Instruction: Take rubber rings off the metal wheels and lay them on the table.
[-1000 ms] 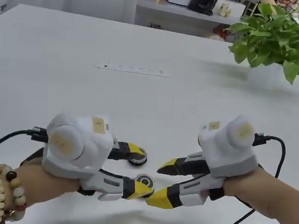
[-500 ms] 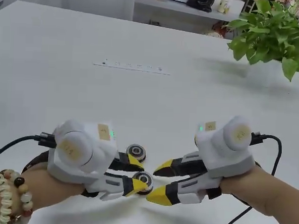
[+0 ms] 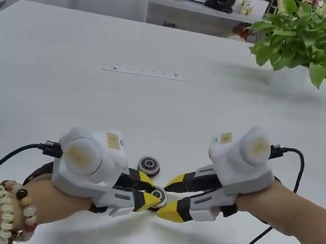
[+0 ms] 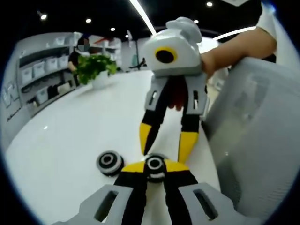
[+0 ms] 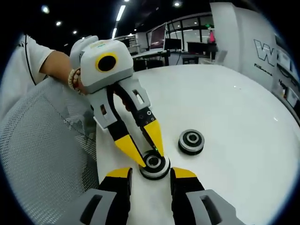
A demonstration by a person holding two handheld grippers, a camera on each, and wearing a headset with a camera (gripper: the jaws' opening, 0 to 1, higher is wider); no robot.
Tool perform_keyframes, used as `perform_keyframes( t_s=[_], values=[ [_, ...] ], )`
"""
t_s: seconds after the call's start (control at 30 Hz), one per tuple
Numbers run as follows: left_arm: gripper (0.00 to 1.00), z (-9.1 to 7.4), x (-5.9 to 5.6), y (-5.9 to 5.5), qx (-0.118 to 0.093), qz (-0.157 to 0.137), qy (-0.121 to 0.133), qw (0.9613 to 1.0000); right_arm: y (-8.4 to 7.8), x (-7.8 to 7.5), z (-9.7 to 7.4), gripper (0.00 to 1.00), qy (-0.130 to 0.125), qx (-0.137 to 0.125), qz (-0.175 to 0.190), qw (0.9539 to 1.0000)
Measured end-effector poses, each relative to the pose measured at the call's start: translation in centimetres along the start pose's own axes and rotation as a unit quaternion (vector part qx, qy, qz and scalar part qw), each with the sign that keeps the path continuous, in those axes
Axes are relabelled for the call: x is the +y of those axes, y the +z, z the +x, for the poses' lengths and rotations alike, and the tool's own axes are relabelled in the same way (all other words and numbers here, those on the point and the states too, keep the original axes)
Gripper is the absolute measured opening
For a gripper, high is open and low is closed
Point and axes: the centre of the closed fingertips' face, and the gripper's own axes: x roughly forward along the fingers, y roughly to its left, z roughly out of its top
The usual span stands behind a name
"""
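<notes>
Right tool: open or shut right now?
Open: the right tool has its yellow tips apart, flanking the wheel that the left tool grips.

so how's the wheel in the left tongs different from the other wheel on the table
The held wheel is clamped in the tongs of the left gripper; the free wheel touches neither gripper. The held wheel sits between both grippers, with the right gripper open and facing it; the free wheel lies off to one side. Both look alike, each with its dark rubber ring on.
</notes>
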Motion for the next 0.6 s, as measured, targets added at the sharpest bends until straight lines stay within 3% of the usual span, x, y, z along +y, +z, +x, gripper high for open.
perform_keyframes(
  t_s=[0.6],
  values=[
    [0.14,-1.1,0.0,-0.6,0.004,0.01,-0.013,0.9999,0.1,0.1,1.1,0.21,0.0,0.002,-0.023,0.9997]
  ],
)
